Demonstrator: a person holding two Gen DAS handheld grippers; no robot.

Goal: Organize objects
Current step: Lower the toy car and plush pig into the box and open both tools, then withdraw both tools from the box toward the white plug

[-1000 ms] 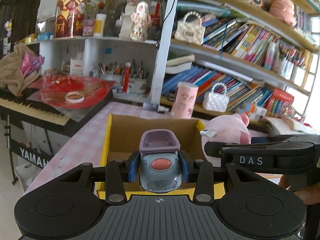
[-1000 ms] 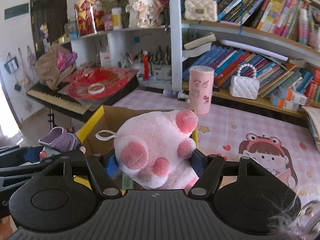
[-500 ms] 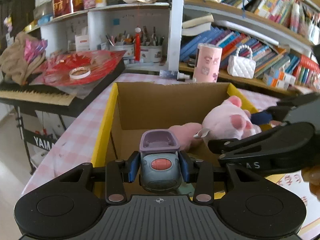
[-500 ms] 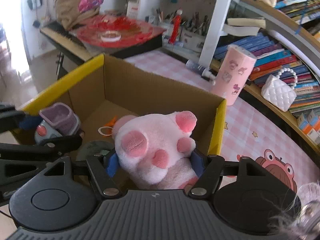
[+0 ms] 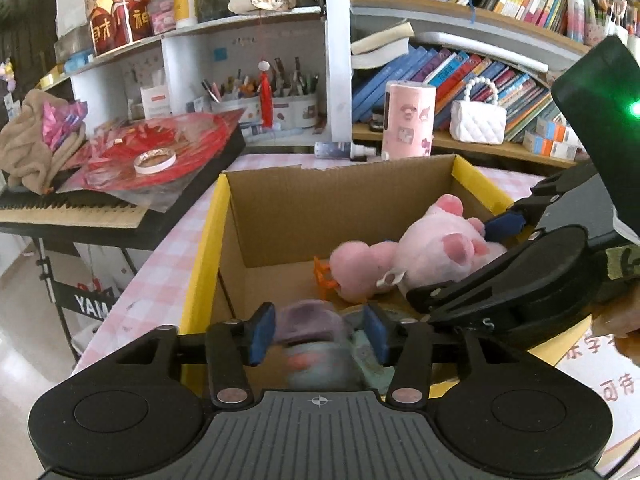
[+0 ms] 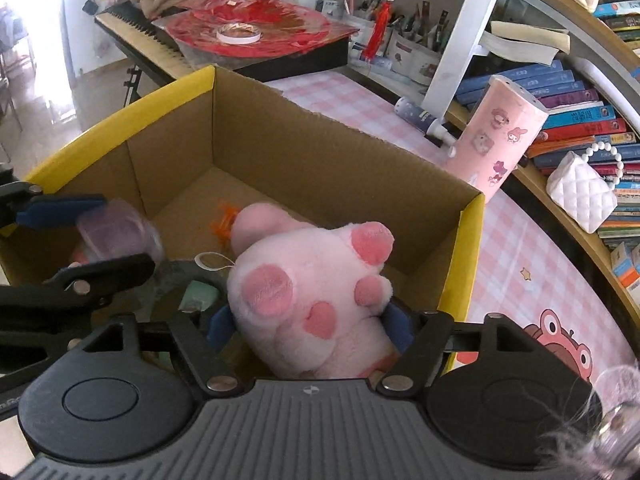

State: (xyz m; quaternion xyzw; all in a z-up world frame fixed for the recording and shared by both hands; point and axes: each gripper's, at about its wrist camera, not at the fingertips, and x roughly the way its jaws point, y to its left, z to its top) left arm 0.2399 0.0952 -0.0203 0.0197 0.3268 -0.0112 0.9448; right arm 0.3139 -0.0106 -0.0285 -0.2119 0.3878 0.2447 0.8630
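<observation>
A yellow-rimmed cardboard box (image 5: 208,240) stands open on the pink checked table; it also shows in the right wrist view (image 6: 468,256). My left gripper (image 5: 318,336) is open over the box's near side, and the purple and grey toy car (image 5: 316,348) is blurred, dropping free between its blue pads (image 5: 262,334). The car also shows in the right wrist view (image 6: 116,236). My right gripper (image 6: 308,324) is shut on a pink plush pig (image 6: 312,292) and holds it inside the box's right side. The plush shows in the left wrist view (image 5: 436,252).
An orange clip (image 5: 322,276) and a pale green item (image 6: 198,294) lie on the box floor. A pink tumbler (image 5: 406,120), a spray bottle (image 5: 344,150) and a white handbag (image 5: 476,120) stand behind the box. A keyboard (image 5: 76,208) with red wrapping sits left.
Both grippers have moved down over the box. My left gripper has opened and let go of the toy car, which falls. The right gripper has lowered the plush into the box.
</observation>
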